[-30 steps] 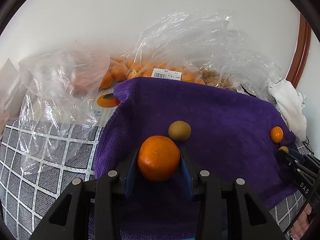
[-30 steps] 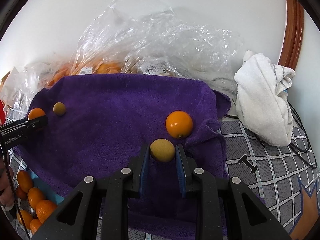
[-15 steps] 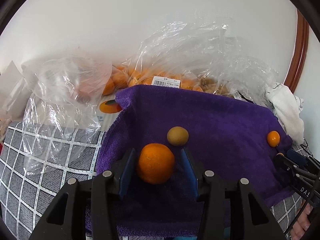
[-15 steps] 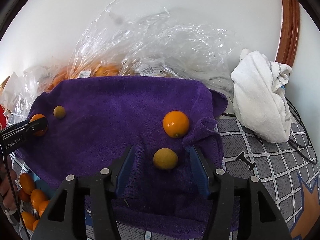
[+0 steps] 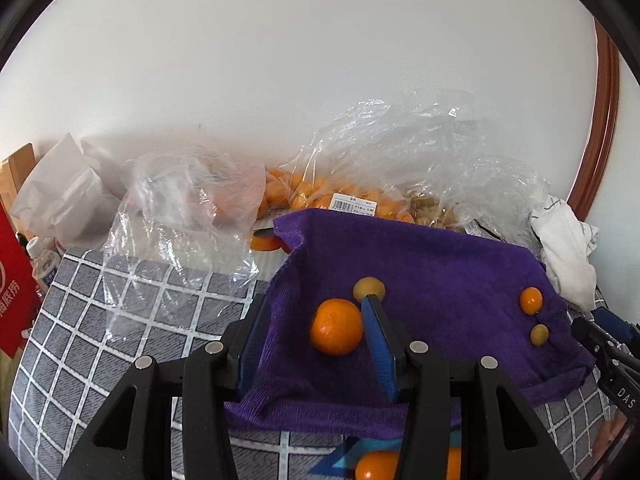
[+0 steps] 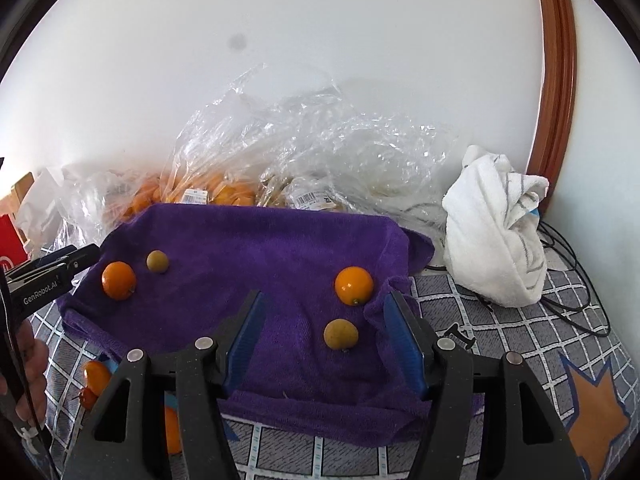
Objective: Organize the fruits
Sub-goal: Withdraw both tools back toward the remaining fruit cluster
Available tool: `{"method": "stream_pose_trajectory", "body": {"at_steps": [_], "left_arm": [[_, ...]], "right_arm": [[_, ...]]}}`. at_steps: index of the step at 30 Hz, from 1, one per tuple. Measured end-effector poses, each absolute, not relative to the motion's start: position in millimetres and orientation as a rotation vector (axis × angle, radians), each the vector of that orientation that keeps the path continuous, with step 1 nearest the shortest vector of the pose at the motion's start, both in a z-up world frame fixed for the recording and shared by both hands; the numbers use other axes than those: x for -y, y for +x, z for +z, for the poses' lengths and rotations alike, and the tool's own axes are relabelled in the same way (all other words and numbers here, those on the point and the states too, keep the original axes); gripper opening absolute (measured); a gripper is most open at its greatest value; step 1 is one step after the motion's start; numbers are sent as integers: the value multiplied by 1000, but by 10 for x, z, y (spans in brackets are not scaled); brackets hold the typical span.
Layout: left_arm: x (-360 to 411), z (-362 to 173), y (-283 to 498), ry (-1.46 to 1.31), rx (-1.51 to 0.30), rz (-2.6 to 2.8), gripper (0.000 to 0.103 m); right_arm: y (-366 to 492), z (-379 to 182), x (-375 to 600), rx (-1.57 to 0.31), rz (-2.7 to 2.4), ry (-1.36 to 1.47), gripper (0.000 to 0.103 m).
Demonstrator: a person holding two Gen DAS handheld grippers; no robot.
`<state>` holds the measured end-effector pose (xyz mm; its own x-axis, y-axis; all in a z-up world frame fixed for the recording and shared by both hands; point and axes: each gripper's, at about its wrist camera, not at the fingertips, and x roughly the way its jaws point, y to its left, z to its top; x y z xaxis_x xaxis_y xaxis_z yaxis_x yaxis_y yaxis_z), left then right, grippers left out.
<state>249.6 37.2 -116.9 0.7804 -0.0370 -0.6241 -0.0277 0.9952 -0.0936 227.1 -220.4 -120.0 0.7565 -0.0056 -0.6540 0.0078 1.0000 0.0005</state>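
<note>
Red packet: at the far left edge (image 5: 14, 300), white print on it, partly cut off by the frame.
White paper bag: behind it against the wall (image 5: 68, 196).
Clear plastic bags: crumpled along the wall (image 5: 400, 152); orange fruit and barcode labels show through them.
Surface: grey cover with a white grid (image 5: 100, 320); an orange star patch at the right in the right wrist view.
Purple towel: spread on the surface in front of the bags (image 5: 440, 264), front edge hanging toward the cameras.
Left hand-held gripper: jaws apart at a moderate gap (image 5: 316, 332), blue pads facing each other, nothing pressed between them.
Large orange: lies on the purple towel (image 5: 336, 332), seen between the left pads; whether the right-hand pad touches its side cannot be told, while a clear gap separates it from the left-hand pad.
Greenish-yellow fruit: on the towel just beyond the large orange (image 5: 369, 289), near the tip of one left pad.
Small orange: on the towel's right part (image 6: 354, 285), near a raised fold of cloth.
Yellow fruit: on the towel just in front of the small orange (image 6: 341, 334), apart from it, seen inside the span of the right pads.
Right hand-held gripper: jaws opening, pads wide apart (image 6: 326, 332); neither pad touches the yellow fruit.
Loose oranges: on a blue item below the towel's front edge (image 5: 376, 466), partly hidden by the gripper body.
White cloth: bundled at the far right by the wall (image 6: 496, 232), black cables beside it.
</note>
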Motion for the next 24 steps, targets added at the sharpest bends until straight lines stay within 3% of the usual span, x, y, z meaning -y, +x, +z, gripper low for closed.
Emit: {"method": "stream_pose_trajectory", "body": {"at_steps": [8, 11, 14, 24], "left_arm": [[-692, -1239, 1979, -119, -732, 10, 45], [-778, -1361, 1804, -109, -751, 28, 51], [-829, -1483, 1656, -101, -784, 37, 52], [-995, -1729, 1413, -103, -844, 75, 52]], "right_arm": [[1770, -1328, 1902, -805, 137, 65, 61], [1548, -1385, 1710, -798, 179, 48, 61], [1400, -1427, 1514, -812, 236, 41, 61], [1379, -1713, 1149, -897, 256, -27, 55]]}}
